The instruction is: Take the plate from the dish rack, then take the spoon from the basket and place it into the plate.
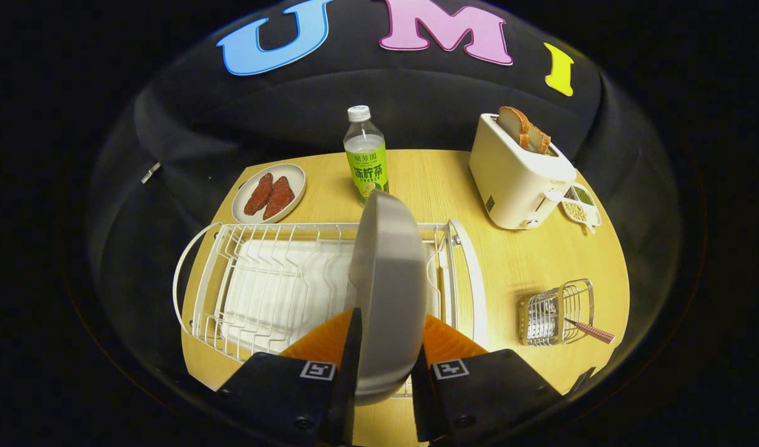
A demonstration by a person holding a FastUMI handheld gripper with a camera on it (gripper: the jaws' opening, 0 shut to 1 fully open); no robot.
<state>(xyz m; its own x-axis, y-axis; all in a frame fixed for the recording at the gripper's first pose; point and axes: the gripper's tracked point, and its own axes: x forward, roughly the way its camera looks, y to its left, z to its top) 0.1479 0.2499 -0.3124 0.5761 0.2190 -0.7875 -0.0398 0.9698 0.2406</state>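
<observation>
Table [516, 261]: we see a light wood top running back to the black cloth wall; its near right part, between the rack and the basket, is bare.
Rack [274, 285]: we see a white wire rack lying long side across the table, just beyond the fingers, with a looped handle at its left end and a rail at its right end; its slots stand free left of the plate.
Toaster [519, 180]: we find it at the far right of the table, two bread slices standing out of its top, well apart from the rack.
Plate [386, 292]: we see it on edge between the fingers, its long axis running upright from the fingertips toward the bottle, its rounded back turned right; its top rim reaches past the rack's far rail.
Gripper [384, 347]: we see both fingers pressed on the plate's lower rim, one on each face.
Bottle [366, 155]: we see it upright behind the rack, near the far table edge.
Basket [556, 313]: we see a small wire basket right of the rack, near the table's right edge.
Spoon [590, 331]: we see its handle sticking out of the basket, pointing right and slightly toward us.
</observation>
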